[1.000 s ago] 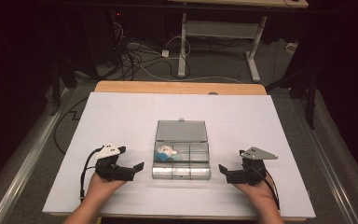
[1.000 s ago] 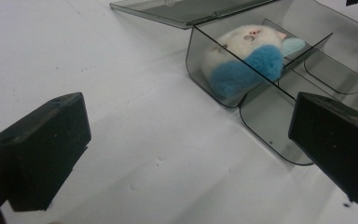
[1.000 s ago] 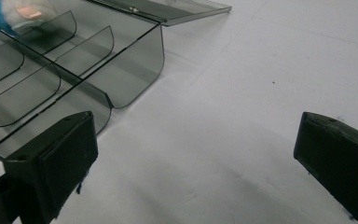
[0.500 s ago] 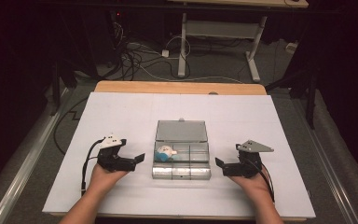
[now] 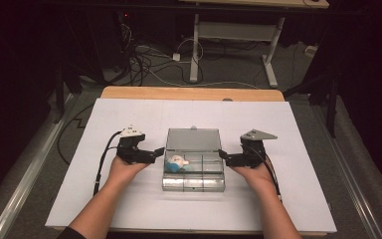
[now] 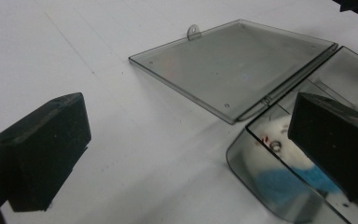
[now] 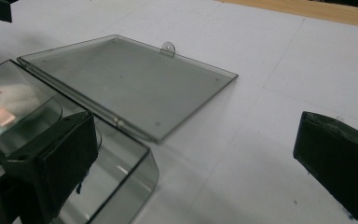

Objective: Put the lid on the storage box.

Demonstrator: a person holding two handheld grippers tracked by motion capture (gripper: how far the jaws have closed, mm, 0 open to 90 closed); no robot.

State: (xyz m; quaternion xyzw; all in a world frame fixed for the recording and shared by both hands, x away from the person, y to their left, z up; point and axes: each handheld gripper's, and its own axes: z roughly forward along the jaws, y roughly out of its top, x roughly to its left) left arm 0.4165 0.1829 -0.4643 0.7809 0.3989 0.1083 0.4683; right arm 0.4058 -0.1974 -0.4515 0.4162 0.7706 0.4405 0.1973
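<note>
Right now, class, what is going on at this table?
A person holds a gripper in each hand beside a clear plastic box on a white table. The box lid lies open flat. The left gripper and right gripper are both open, one at each side of the box, holding nothing. A small white and blue thing sits inside.

Left gripper (image 5: 155, 151): black body, white three-cornered top plate, black cable trailing | Right gripper (image 5: 223, 154): black body, grey three-cornered plate, black cable | Jaws: blocky matt-black pads (edges slightly scuffed) | Forearms bare, dark sleeve edge at left elbow
</note>
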